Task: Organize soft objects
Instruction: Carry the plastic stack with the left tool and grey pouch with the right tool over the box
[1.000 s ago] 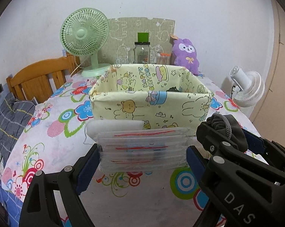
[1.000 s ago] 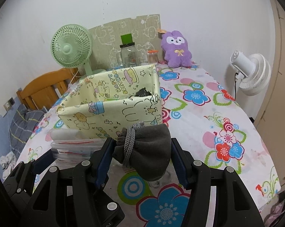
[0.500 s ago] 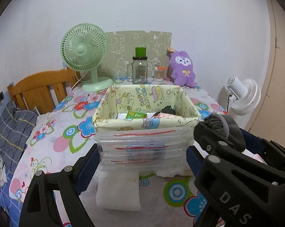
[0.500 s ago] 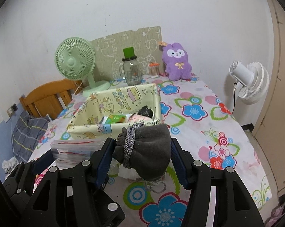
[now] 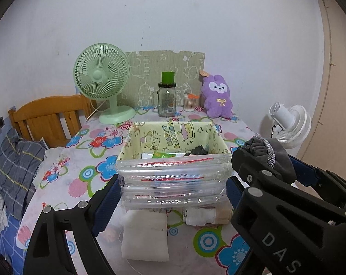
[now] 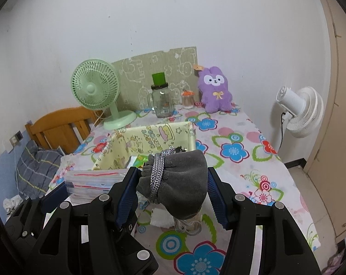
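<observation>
Pouch (image 6: 184, 178) and bag stack (image 5: 173, 181) (each tool-clamped) higher now above the box (image 5: 173, 137).

glossy clear plastic packs (image 5: 173, 178), matt velvety pouch (image 6: 184, 178)

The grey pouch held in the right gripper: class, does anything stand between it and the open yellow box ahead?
Nothing visible blocks it. The grey pouch hangs above the table, the yellow box lies open just beyond, and the stack of clear bags is off to its left.
</observation>
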`<action>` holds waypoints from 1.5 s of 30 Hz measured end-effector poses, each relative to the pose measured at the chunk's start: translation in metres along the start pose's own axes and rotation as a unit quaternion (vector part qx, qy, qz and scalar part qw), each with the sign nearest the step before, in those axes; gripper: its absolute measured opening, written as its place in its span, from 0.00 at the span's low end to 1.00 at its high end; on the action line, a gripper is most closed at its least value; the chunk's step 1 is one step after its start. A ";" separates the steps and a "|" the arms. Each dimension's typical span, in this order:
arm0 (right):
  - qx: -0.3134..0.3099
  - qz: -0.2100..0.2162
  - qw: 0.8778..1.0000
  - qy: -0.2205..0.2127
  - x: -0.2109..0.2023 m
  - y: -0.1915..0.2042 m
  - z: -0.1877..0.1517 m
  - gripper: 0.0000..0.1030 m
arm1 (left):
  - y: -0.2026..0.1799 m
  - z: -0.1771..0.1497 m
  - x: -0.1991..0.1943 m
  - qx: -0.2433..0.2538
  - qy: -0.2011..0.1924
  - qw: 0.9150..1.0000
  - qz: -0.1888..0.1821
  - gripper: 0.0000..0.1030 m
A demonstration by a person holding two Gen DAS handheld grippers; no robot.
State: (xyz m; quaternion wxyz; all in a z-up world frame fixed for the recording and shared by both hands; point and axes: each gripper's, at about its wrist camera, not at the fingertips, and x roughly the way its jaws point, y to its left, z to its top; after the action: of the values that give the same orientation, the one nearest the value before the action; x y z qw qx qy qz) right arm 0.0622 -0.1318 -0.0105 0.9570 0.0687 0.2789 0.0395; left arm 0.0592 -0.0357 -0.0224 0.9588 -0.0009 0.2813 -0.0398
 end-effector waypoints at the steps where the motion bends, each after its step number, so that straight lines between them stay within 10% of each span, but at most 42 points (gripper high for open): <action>1: 0.000 0.000 1.000 -0.001 -0.001 0.001 0.002 0.61 | 0.000 0.002 -0.001 0.000 -0.001 1.000 -0.001 0.88; 45: -0.020 -0.007 1.000 -0.005 0.046 0.018 0.046 0.61 | 0.019 0.048 0.041 0.016 -0.008 1.000 0.005 0.88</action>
State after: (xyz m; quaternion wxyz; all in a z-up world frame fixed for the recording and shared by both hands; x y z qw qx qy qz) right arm 0.1254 -0.1139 0.0062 0.9597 0.0480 0.2742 0.0384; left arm 0.1212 -0.0212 -0.0042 0.9611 0.0153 0.2728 -0.0394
